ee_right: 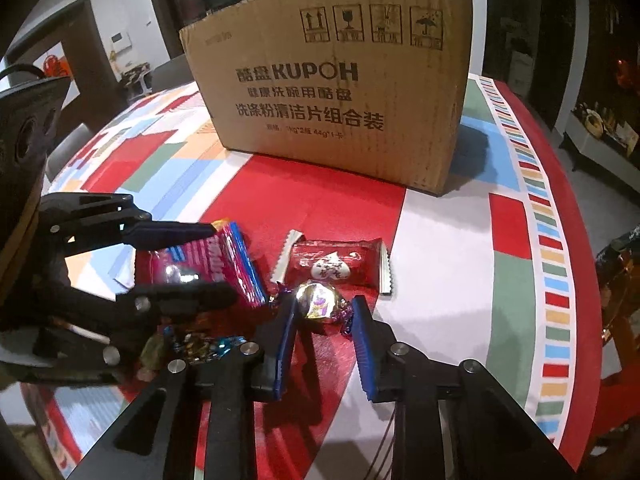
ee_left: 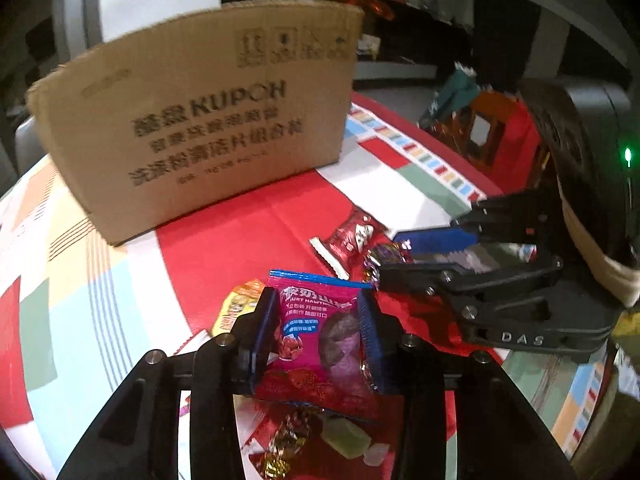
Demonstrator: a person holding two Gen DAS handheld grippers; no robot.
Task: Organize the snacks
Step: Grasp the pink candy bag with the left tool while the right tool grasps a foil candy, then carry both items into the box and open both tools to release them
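Note:
My left gripper (ee_left: 318, 304) is shut on a pink hawthorn snack packet (ee_left: 320, 344) and holds it just above the table; the packet also shows in the right wrist view (ee_right: 208, 264). My right gripper (ee_right: 324, 308) is open, its blue pads on either side of a gold and purple foil candy (ee_right: 320, 300) that lies on the cloth. A red wrapped snack (ee_right: 336, 266) lies just beyond that candy. A brown cardboard box (ee_right: 332, 92) stands upright at the back of the table. Small wrapped candies (ee_left: 288, 440) lie under my left gripper.
The round table carries a red, white and pastel patchwork cloth (ee_right: 440, 280). A yellow-orange packet (ee_left: 236, 308) lies left of my left gripper. A red and orange chair back (ee_left: 504, 136) stands beyond the table's right edge. The table edge curves close on the right.

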